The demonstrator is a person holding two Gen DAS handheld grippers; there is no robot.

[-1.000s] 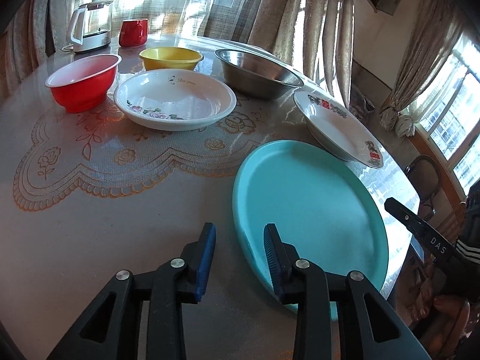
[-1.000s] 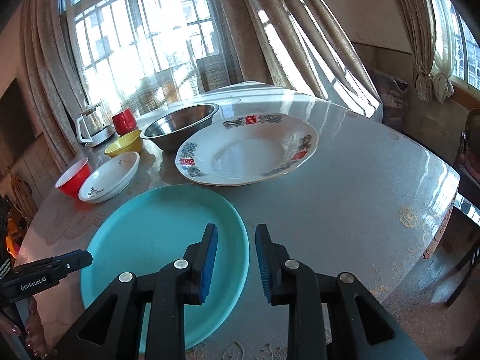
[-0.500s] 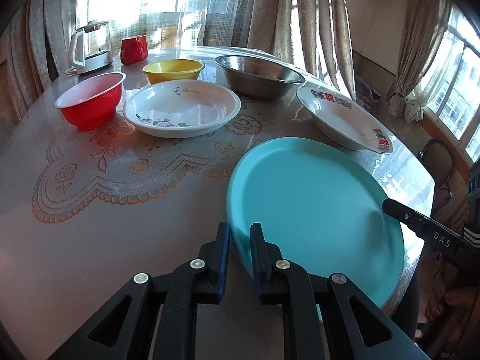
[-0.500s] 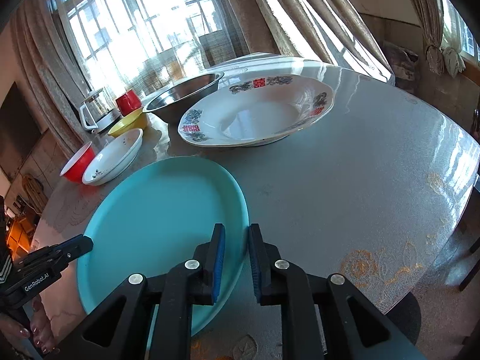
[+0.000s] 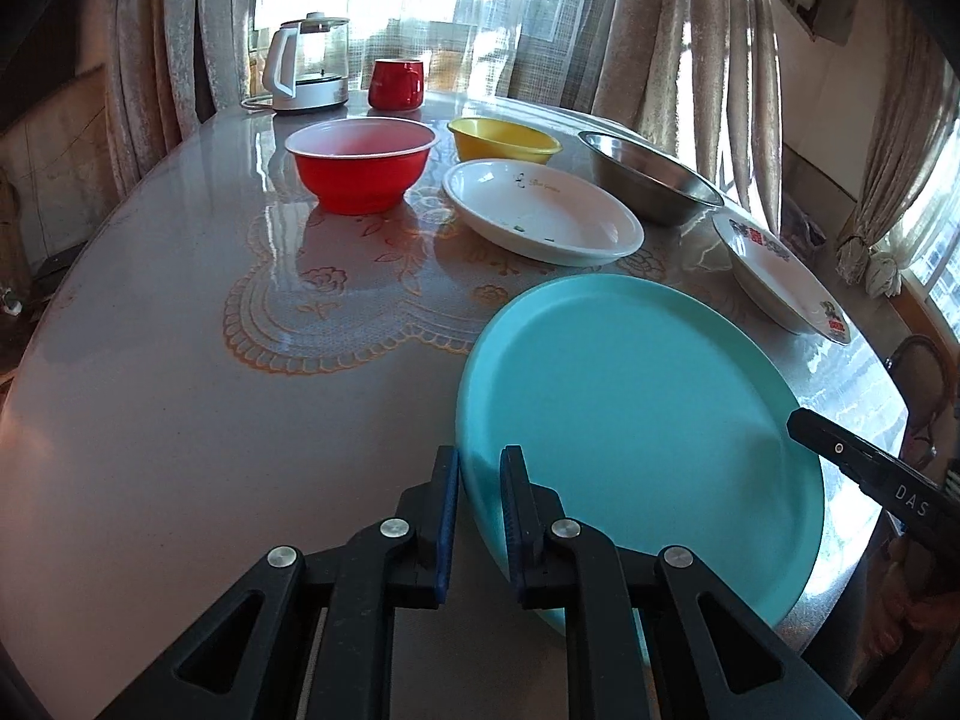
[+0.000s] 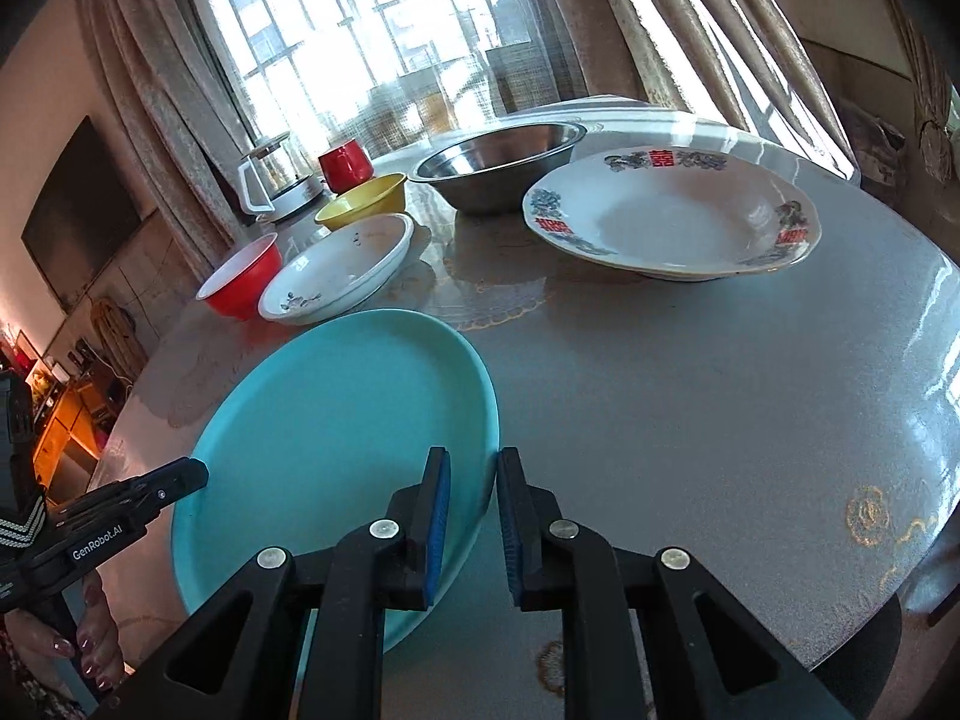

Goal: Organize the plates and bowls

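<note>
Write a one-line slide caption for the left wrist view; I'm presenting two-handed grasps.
Left gripper and right gripper clamp opposite rims of the teal plate on the table.

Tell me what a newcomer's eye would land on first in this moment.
The big round turquoise plate at the near table edge, with the left gripper clamped on its left rim and the right gripper on its right rim. Behind it sit a glossy red bowl and a wide steel bowl.

We see a plain turquoise plate (image 5: 648, 408), a red bowl (image 5: 363, 165), a yellow bowl (image 5: 504, 141), a white dish (image 6: 669, 216) rimmed with red characters and, perhaps, blue-grey flowers, and blue gripper pads (image 6: 441, 516).
</note>
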